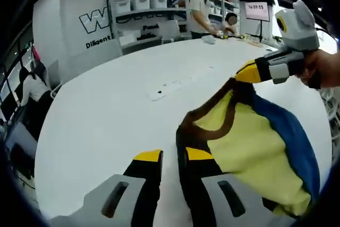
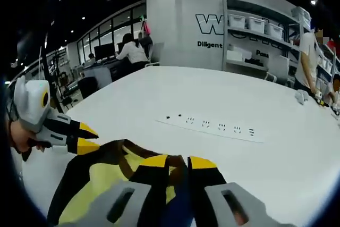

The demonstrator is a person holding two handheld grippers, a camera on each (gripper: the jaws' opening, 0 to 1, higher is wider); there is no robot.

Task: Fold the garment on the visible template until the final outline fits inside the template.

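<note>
The main risk, as I judge it, is the garment [image 1: 255,147] slipping free at either pinch, since both claws hold only its dark brown edging and the cloth hangs bunched over the counter [image 1: 106,115], not laid flat. In the left gripper view, the left claw [image 1: 172,158] grips the brown edge at 6 o'clock, yellow and blue fabric spreading toward 4; the right claw [image 1: 245,73] comes in at 2 o'clock, seemingly clenched on the fabric's top. In the right gripper view, the right claw [image 2: 177,162] is clenched on the garment at 6. No template outline is discernible, so misplacement is likely. A socket strip [image 2: 212,127] lies mid-counter; shelves [image 2: 255,35] and people stand beyond.
</note>
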